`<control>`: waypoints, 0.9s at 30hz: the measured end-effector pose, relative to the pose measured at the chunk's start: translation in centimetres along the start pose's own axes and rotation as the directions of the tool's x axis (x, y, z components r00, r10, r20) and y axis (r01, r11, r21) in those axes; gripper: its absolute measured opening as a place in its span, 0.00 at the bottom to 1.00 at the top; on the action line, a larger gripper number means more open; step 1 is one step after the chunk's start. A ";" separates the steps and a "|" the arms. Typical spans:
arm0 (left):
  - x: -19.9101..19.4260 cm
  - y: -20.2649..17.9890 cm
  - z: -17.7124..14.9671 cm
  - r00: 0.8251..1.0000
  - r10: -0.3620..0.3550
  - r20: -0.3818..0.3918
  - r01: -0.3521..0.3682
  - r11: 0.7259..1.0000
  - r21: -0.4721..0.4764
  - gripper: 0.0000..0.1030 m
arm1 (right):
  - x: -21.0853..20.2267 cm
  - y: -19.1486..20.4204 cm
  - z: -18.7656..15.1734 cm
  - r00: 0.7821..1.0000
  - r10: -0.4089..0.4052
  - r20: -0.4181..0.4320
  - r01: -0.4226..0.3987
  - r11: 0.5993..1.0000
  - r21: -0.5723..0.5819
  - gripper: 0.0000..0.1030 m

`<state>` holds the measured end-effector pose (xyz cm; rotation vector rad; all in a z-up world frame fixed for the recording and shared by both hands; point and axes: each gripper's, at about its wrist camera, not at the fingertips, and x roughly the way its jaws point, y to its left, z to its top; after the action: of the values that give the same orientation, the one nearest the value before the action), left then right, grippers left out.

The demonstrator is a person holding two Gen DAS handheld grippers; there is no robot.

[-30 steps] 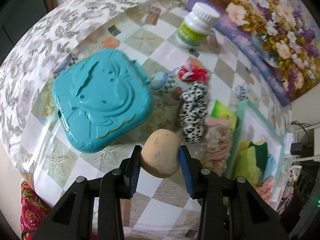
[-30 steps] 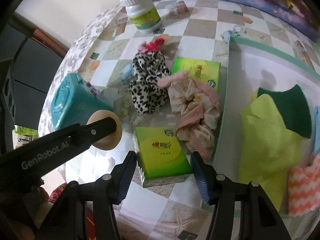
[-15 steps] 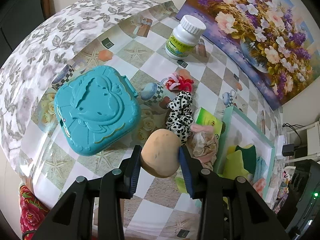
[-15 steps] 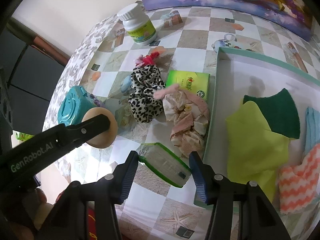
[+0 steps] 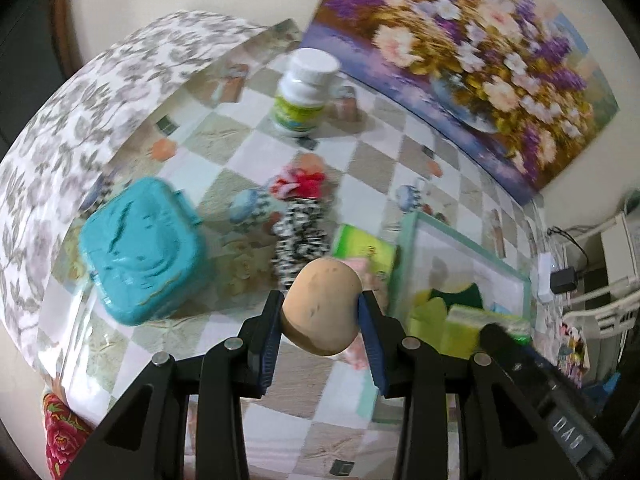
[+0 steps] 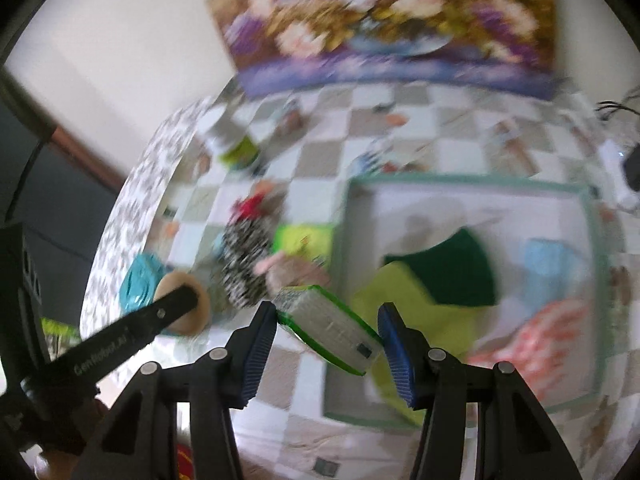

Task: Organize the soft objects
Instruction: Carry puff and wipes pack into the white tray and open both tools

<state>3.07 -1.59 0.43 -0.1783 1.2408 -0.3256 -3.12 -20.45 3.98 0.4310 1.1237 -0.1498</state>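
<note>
A: What does the left gripper (image 5: 322, 318) hold?
B: A tan sponge ball (image 5: 322, 306), pinched between both blue pads, low in the middle of the left view. It sits above the checkered table (image 5: 372, 160), not on it.

A: And the right gripper (image 6: 326, 326)?
B: Its fingers clasp a green-edged tissue pack (image 6: 330, 326), tilted, at the lower middle of the right view. The picture is blurred, so how firmly the pads press I cannot tell, but the pack hangs between them.

A: Where is the tray (image 6: 460, 184)?
B: Right of centre in the right view. Inside lie a dark green pad (image 6: 456, 274), a yellow cloth (image 6: 400, 300), an orange-white cloth (image 6: 548, 336) and a pale blue cloth (image 6: 552, 256).

A: What lies on the table?
B: Left of the tray, a second green pack (image 5: 362, 250), a leopard scrunchie (image 5: 300, 236), a red scrunchie (image 5: 300, 184) above it, and a pink one (image 6: 294, 272). A teal case (image 5: 142, 256) sits at mid left of the left view, a white bottle (image 5: 306, 92) at the upper middle, and a flower painting (image 5: 460, 52) at the upper right.
</note>
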 end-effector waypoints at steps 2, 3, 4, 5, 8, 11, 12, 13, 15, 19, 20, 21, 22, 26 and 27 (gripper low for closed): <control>0.1 -1.3 0.2 1.000 -0.003 -0.003 0.003 1.000 0.029 0.38 | -0.9 -1.3 0.6 0.999 -0.035 0.027 0.035 0.999 0.030 0.54; 0.2 -2.2 0.3 1.000 0.001 -0.005 0.000 0.999 0.053 0.38 | -1.2 -2.2 0.9 0.998 -0.053 0.038 0.051 0.998 0.046 0.54; 0.2 -2.9 0.4 1.000 0.003 -0.007 -0.003 0.997 0.072 0.38 | -1.4 -2.7 1.0 0.997 -0.067 0.044 0.065 0.996 0.059 0.54; 0.3 -3.9 0.6 1.000 0.005 -0.007 -0.004 0.995 0.095 0.38 | -1.7 -3.3 1.1 0.995 -0.086 0.050 0.082 0.994 0.075 0.54; 0.7 -5.9 1.0 1.000 0.011 -0.009 -0.010 0.990 0.142 0.32 | -2.0 -5.5 1.4 0.989 -0.135 0.057 0.127 0.983 0.131 0.54; 1.6 -7.9 1.4 1.000 0.019 -0.017 -0.016 0.982 0.190 0.30 | -2.0 -7.8 1.5 0.987 -0.155 0.050 0.142 0.971 0.192 0.54; 2.0 -8.4 1.5 0.999 0.024 -0.021 -0.019 0.980 0.200 0.30 | -2.0 -8.7 1.5 0.986 -0.158 0.047 0.144 0.966 0.216 0.54; 2.2 -8.8 1.6 0.999 0.027 -0.024 -0.022 0.978 0.207 0.29 | -2.0 -9.6 1.4 0.986 -0.160 0.044 0.146 0.961 0.236 0.54; 2.9 -9.8 1.7 0.999 0.024 -0.035 -0.016 0.975 0.220 0.28 | -1.9 -10.9 1.3 0.985 -0.171 0.039 0.154 0.950 0.272 0.54; 4.3 -10.7 1.6 0.998 0.006 -0.059 0.007 0.976 0.219 0.26 | -1.5 -12.9 1.3 0.981 -0.192 0.025 0.175 0.934 0.312 0.54; 4.8 -10.7 1.5 0.998 0.002 -0.067 0.013 0.976 0.217 0.26 | -1.4 -13.4 1.3 0.981 -0.192 0.019 0.175 0.930 0.323 0.54; 5.1 -10.6 1.4 0.997 0.003 -0.072 0.012 0.977 0.213 0.26 | -1.3 -13.6 1.3 0.982 -0.190 0.016 0.175 0.928 0.328 0.54; 5.5 -10.5 1.3 0.997 0.007 -0.077 0.009 0.978 0.209 0.26 | -1.2 -13.8 1.3 0.982 -0.190 0.011 0.175 0.926 0.334 0.54; 6.9 -9.4 1.4 0.994 0.035 -0.101 -0.017 0.983 0.182 0.26 | -0.9 -13.9 1.2 0.981 -0.193 -0.002 0.183 0.926 0.331 0.54; 7.0 -9.2 1.4 0.994 0.041 -0.098 -0.023 0.983 0.180 0.26 | -0.8 -13.8 1.2 0.981 -0.192 -0.004 0.183 0.927 0.328 0.54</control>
<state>5.09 -12.65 -2.55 0.0124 1.3062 -0.4204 -6.98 -33.51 1.56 0.6137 1.1146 -0.5153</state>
